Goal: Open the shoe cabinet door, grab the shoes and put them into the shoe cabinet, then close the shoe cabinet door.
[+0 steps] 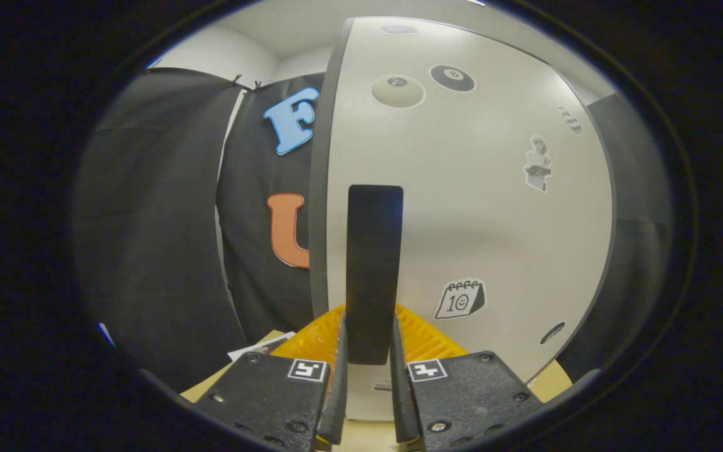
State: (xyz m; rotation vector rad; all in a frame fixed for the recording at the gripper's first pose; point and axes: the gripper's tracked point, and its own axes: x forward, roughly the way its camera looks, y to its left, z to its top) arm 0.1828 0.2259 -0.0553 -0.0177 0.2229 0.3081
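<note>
Gripping the dark vertical handle (pixel 373 270) of the shoe cabinet door (pixel 481 207), the gripper (pixel 368 351) has its two fingers (pixel 339 383) closed in from either side, each pressing on the lower end of the bar, so it is clenched on the handle rather than merely resting near it. That low, straddling hold makes sense for the first part of the task: a bar pinched on both flanks cannot slip sideways as the door swings, and pulling near its end gives the hand a steady lever. The door is a pale panel dotted with stickers, among them a small calendar sticker (pixel 460 299) just to the right of the handle and two round ones higher up. Its dark left edge (pixel 319 188) stands clear against the black cloth wall beyond, which suggests the panel is already angled away from the cabinet body or about to be, though how far it is open cannot be judged from this close. Directly behind the fingers a ribbed yellow object (pixel 427 336) peeks out on both sides of the handle; what it is cannot be told. A light tabletop (pixel 553 380) shows below the door. No shoes can be made out from this angle, so the loading step looks to be still ahead, with the door the matter in hand.
</note>
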